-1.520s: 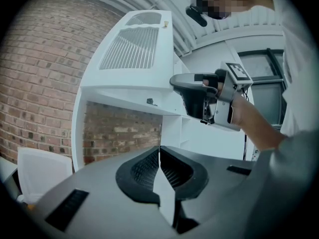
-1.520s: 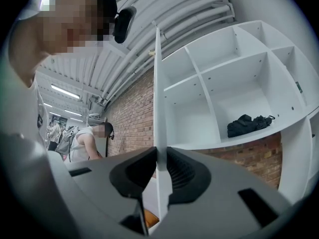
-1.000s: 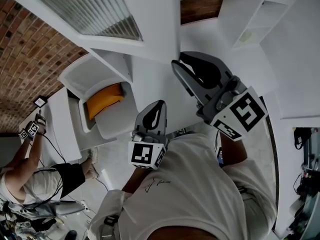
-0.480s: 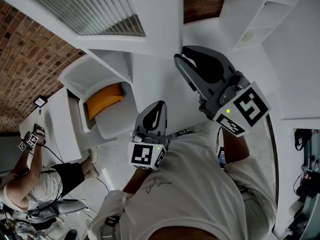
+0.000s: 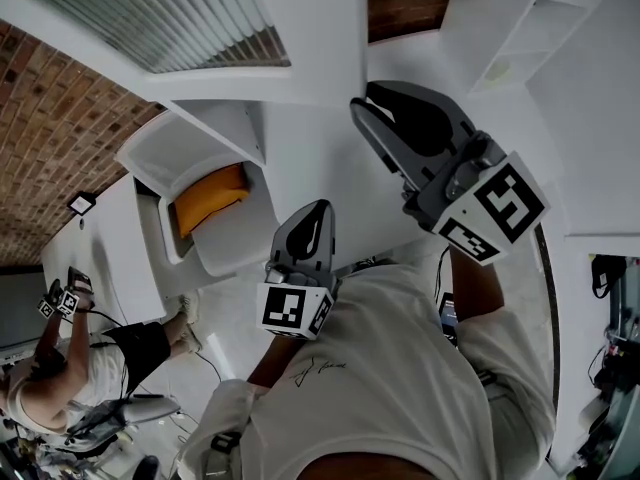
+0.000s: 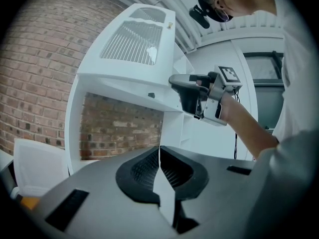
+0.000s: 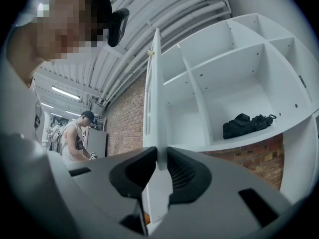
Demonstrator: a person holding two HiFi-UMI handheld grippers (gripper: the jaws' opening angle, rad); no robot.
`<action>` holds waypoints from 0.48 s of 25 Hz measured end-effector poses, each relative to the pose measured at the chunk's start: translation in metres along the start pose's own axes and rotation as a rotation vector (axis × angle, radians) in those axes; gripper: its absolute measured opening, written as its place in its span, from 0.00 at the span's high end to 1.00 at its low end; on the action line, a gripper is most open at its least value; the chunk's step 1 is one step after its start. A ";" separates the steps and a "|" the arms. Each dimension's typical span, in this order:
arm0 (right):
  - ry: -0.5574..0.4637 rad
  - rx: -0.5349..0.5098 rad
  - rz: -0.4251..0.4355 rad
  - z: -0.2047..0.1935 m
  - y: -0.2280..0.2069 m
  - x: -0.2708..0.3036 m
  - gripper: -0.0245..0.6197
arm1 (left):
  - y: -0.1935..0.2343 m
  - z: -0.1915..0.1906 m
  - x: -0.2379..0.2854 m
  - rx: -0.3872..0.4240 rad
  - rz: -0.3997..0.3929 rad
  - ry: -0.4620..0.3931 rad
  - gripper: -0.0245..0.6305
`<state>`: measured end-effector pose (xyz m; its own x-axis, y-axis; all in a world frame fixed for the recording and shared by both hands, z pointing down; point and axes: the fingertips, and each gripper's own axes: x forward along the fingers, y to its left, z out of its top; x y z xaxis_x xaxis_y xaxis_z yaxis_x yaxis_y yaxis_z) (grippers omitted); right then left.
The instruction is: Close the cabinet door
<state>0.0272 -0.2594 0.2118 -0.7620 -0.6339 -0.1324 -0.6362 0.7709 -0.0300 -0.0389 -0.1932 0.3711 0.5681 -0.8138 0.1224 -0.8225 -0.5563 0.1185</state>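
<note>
The white cabinet door [image 5: 300, 38] with a slatted panel [image 5: 160, 13] stands out from the open shelf cabinet [image 5: 500, 28]. In the right gripper view it shows edge-on [image 7: 152, 83], running straight into the jaws. My right gripper [image 5: 362, 98] is raised at the door's free edge, its jaws [image 7: 160, 156] closed on that thin white edge. The left gripper view shows the right gripper [image 6: 192, 93] at the door's corner. My left gripper [image 5: 322, 208] hangs lower, close to my chest, shut with nothing in it [image 6: 159, 153].
A black bag [image 7: 246, 124] lies on a cabinet shelf [image 7: 234, 138]. A white chair with an orange cushion [image 5: 207, 200] stands left of the cabinet. Brick wall [image 5: 60, 118] runs behind it. Another person [image 5: 60, 368] stands at the far left.
My right gripper has drifted slightly right and up at the door's edge. The left gripper has stayed still. The person at the far left has lowered their arms.
</note>
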 end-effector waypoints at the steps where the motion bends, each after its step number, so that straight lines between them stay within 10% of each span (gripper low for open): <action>1: 0.001 0.001 0.001 0.000 -0.001 0.001 0.85 | 0.001 0.000 0.000 -0.002 0.005 0.001 0.93; 12: -0.003 0.012 0.009 0.000 -0.011 0.001 0.85 | 0.003 -0.003 0.001 -0.009 0.020 0.002 0.93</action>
<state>0.0333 -0.2685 0.2123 -0.7675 -0.6265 -0.1358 -0.6275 0.7775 -0.0405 -0.0408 -0.1947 0.3742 0.5516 -0.8245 0.1263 -0.8334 -0.5385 0.1247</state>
